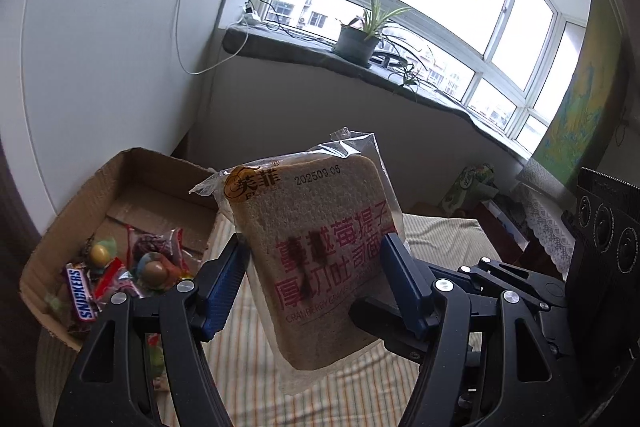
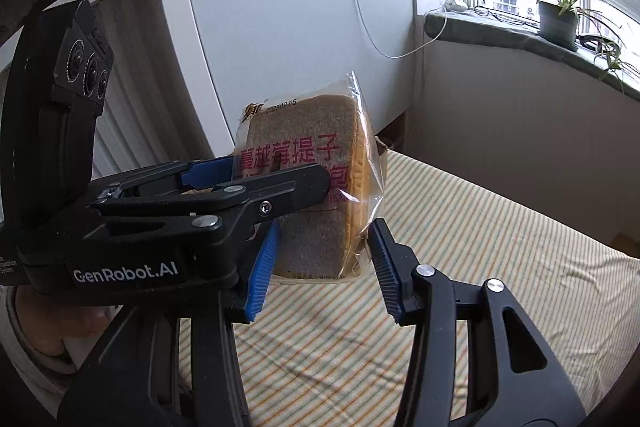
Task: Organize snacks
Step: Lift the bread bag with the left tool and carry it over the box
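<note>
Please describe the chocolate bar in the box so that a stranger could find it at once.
Left of the striped bed stands an open cardboard box of sweets. The Snickers bar lies near its front corner: brown wrapper, white-and-blue lettering, unlike the round candies beside it.

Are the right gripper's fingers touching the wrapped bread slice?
Touching. In the right wrist view both blue fingers of the right gripper press the sides of the wrapped bread slice, crumpling its plastic, above the striped bedcover.

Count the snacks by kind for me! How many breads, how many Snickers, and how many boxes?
Bread: 1
Snickers: 1
Box: 1
Total: 3
Other wrapped sweets lie heaped in the box, too jumbled to count.
</note>
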A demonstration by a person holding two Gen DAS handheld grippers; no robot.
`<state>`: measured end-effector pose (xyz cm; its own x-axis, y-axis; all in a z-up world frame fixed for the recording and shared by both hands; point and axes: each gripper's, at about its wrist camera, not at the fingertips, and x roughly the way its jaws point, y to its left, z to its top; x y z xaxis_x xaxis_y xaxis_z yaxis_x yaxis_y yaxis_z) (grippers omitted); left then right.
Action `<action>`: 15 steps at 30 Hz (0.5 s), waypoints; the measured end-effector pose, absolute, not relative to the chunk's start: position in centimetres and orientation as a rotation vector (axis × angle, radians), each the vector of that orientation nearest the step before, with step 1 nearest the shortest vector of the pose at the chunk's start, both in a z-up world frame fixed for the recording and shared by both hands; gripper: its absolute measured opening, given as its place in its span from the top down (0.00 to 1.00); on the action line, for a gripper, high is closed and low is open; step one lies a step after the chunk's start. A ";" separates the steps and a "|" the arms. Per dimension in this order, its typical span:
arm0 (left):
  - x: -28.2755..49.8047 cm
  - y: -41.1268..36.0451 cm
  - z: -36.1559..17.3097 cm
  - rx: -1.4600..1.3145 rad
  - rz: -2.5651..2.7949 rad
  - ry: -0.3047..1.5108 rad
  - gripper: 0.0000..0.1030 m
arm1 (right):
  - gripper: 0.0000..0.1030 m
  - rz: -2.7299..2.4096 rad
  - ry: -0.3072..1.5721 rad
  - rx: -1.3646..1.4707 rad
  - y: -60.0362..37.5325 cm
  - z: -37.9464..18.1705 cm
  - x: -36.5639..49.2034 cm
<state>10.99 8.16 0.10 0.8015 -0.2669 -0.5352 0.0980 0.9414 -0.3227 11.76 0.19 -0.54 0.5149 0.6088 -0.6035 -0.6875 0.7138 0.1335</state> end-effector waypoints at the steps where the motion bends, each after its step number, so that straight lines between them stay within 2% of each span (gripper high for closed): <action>1: 10.8 9.3 -0.1 -0.293 -0.177 0.611 0.35 | 0.53 0.803 0.675 -0.134 1.5 -0.7 11.9; 8: 9.3 16.8 -0.2 -0.314 -0.032 0.599 0.35 | 0.53 0.926 0.673 -0.162 8.7 -1.3 12.9; 15: 10.1 19.2 0.3 -0.300 0.004 0.582 0.35 | 0.53 0.940 0.687 -0.163 10.4 -2.1 15.2</action>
